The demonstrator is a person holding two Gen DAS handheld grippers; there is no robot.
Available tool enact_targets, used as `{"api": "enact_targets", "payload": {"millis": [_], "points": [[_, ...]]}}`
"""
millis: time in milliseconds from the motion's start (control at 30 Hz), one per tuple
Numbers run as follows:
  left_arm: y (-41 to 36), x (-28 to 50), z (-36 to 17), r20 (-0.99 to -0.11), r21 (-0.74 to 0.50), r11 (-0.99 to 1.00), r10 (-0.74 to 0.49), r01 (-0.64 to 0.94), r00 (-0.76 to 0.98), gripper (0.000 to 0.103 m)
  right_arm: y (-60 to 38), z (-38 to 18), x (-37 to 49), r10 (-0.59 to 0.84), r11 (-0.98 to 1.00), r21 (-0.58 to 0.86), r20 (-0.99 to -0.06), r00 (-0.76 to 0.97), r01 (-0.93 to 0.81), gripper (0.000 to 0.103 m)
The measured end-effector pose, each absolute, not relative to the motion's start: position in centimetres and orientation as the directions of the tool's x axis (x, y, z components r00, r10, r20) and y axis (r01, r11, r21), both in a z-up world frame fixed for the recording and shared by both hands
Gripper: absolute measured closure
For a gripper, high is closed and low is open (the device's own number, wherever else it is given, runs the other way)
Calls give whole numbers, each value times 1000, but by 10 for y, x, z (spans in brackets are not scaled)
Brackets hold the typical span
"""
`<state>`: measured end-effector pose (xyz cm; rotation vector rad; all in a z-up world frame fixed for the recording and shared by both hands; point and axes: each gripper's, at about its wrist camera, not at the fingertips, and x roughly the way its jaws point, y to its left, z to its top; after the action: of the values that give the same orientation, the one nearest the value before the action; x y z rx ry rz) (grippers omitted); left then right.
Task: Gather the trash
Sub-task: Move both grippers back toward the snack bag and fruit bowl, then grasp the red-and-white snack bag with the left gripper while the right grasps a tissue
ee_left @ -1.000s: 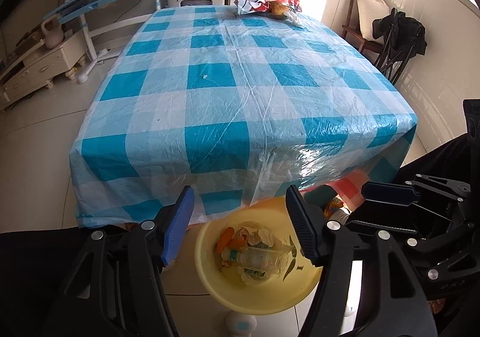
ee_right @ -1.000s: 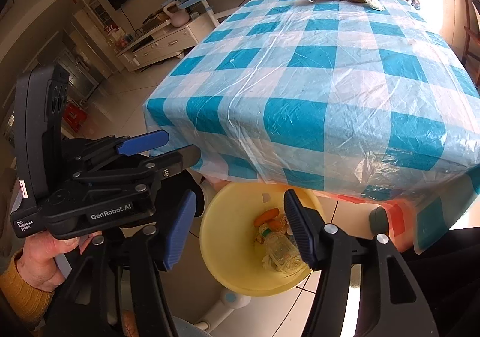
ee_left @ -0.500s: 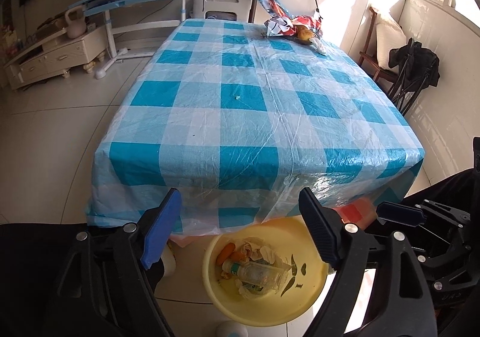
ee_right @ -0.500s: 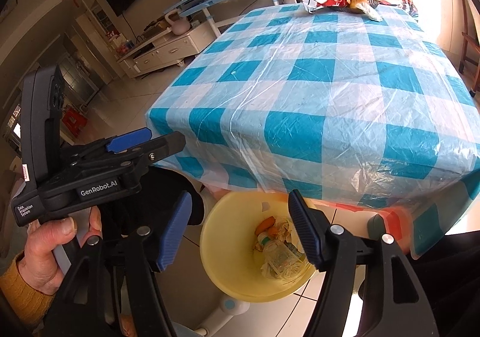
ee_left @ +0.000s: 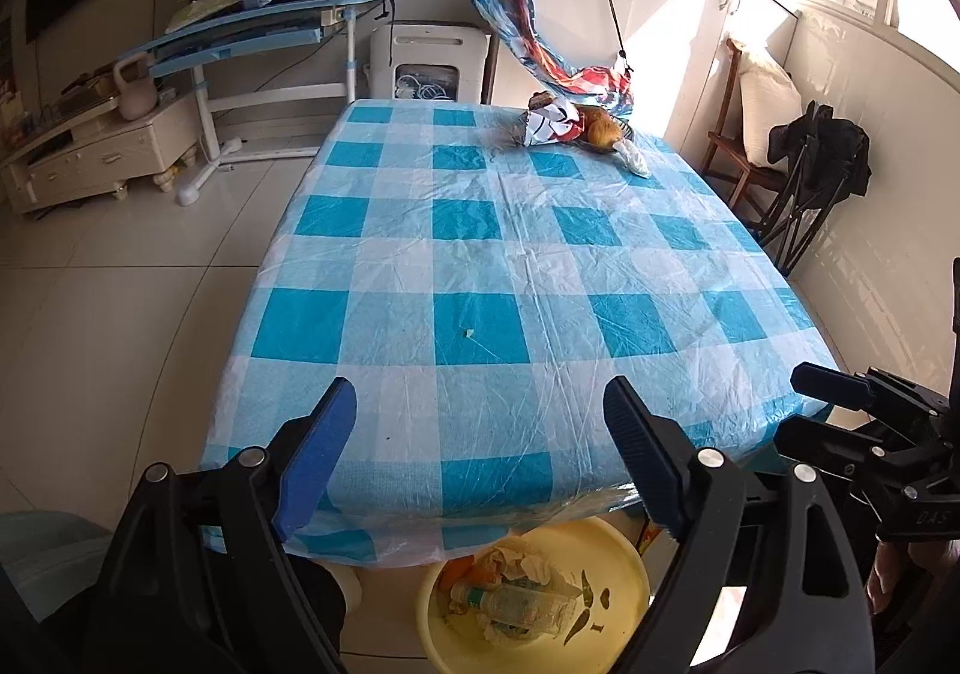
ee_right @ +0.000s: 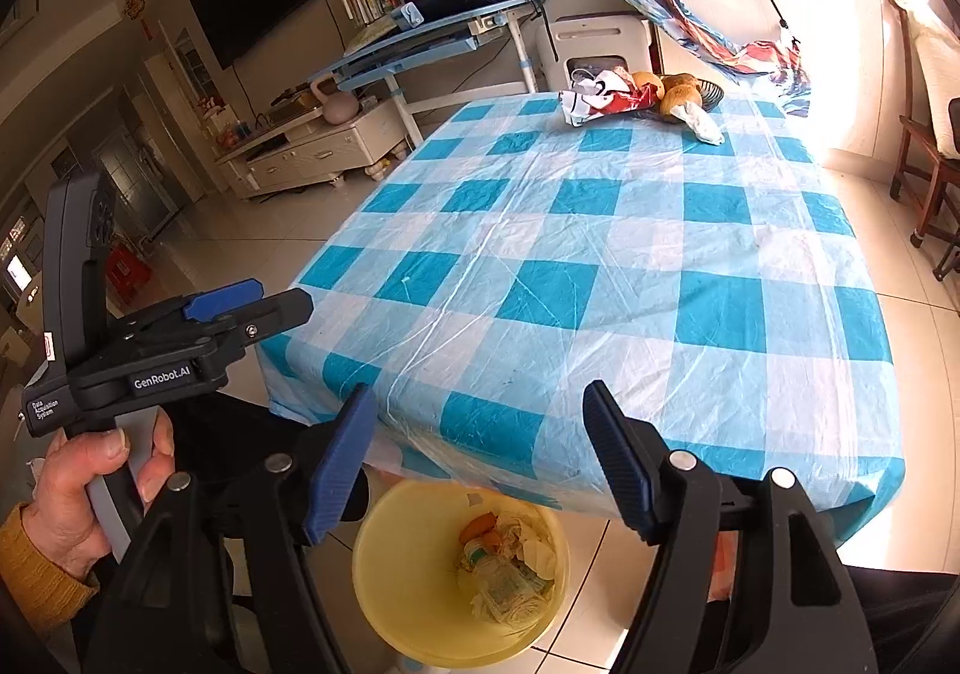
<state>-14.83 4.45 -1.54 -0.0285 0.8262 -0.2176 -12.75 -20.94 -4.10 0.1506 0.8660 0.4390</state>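
Sunlit tabletop point(ee_left: 480, 266): both tools, left tool point(ee_left: 474, 452) and right tool point(ee_right: 477, 458), are spreading wider, empty; far-edge wrappers point(ee_left: 549, 125) risk being missed.

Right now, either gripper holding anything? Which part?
Nothing held. Left gripper and right gripper jaws are opening, empty between. Trash sits in the yellow bin.

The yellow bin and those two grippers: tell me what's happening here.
A person holds a gripper in each hand above the yellow bin, which sits on the floor at the table's near edge with a plastic bottle and crumpled waste inside. The left gripper and right gripper hold nothing, jaws opening. Wrappers remain at the far end.
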Motion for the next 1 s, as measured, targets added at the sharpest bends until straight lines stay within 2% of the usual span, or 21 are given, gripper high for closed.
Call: {"api": "enact_targets", "payload": {"millis": [300,633,1000], "points": [[19,-85,-4,-718,-81,966,-226,244,658,19,-247,-12,-31,347,933,190,-700,624,-306,32],[-42,36,7,-703,-149,947,-304,285,642,15,-287,-51,106,260,964,171,-754,603,-202,32],[-92,168,-28,-750,-202,954,-297,224,591,14,-298,-77,164,273,961,188,-769,578,-204,32]]}}
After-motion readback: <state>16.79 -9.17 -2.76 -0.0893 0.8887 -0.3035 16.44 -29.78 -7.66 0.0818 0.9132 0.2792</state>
